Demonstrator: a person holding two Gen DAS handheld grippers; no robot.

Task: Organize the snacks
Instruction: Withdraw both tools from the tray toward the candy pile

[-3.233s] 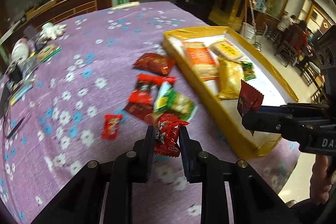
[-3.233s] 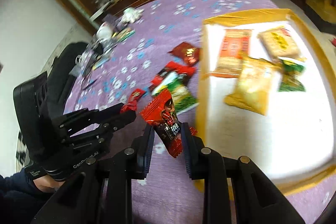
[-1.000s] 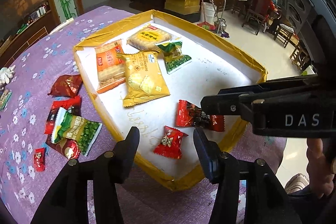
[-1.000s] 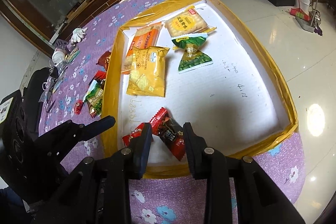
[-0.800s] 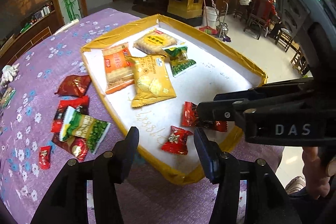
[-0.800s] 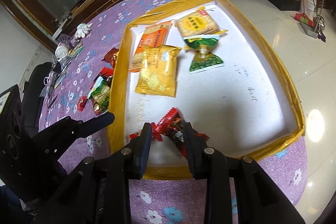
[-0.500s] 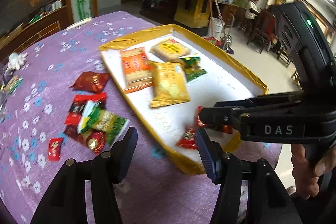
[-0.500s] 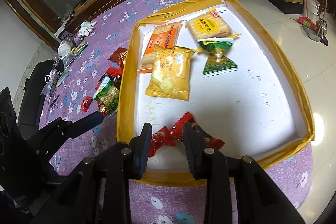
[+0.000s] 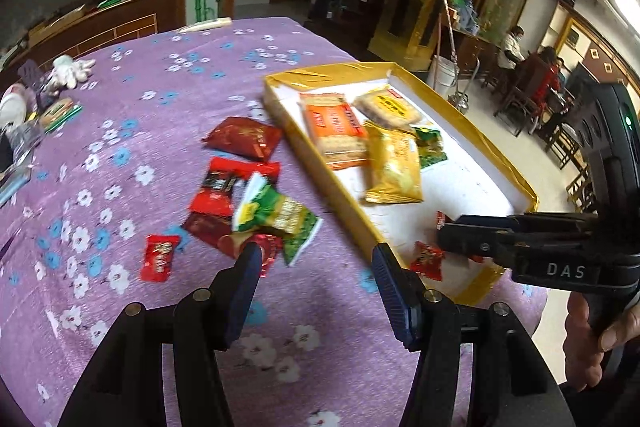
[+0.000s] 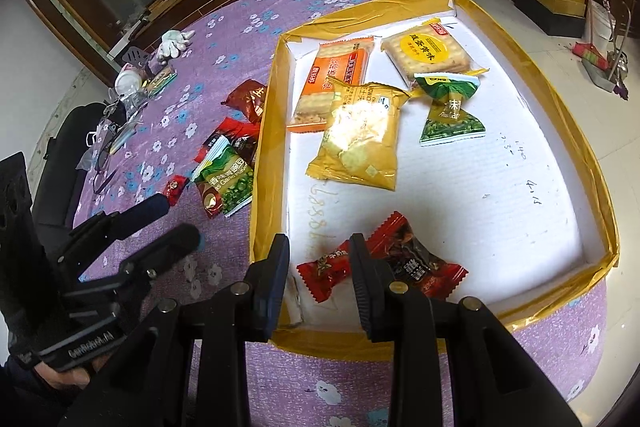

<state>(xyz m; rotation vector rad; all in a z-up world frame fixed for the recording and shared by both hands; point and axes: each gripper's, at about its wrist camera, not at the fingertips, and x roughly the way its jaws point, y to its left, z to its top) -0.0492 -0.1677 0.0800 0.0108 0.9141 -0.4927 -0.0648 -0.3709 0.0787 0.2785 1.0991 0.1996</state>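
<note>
A yellow-rimmed white tray (image 10: 584,147) holds several snack packs, and shows in the left wrist view (image 9: 460,115) too. My right gripper (image 10: 318,247) is open and empty above the tray's near end, over a small red candy pack (image 10: 326,273) beside a dark red pack (image 10: 416,259). My left gripper (image 9: 316,253) is open and empty above the purple cloth, left of the tray. Loose snacks lie ahead of it: a green pack (image 9: 276,213), red packs (image 9: 224,183), a dark red pack (image 9: 244,137) and a small red candy (image 9: 158,257).
The round table has a purple flowered cloth (image 9: 132,115). Clutter with a white glove (image 9: 70,69) sits at its far left edge. The right gripper's body (image 9: 552,247) reaches in from the right. A black chair (image 10: 68,155) stands beside the table.
Both grippers dropped their red snacks into the tray's near end and opened. My left gripper has swung left, away from the tray toward the loose snacks. My right gripper has pulled back slightly.
</note>
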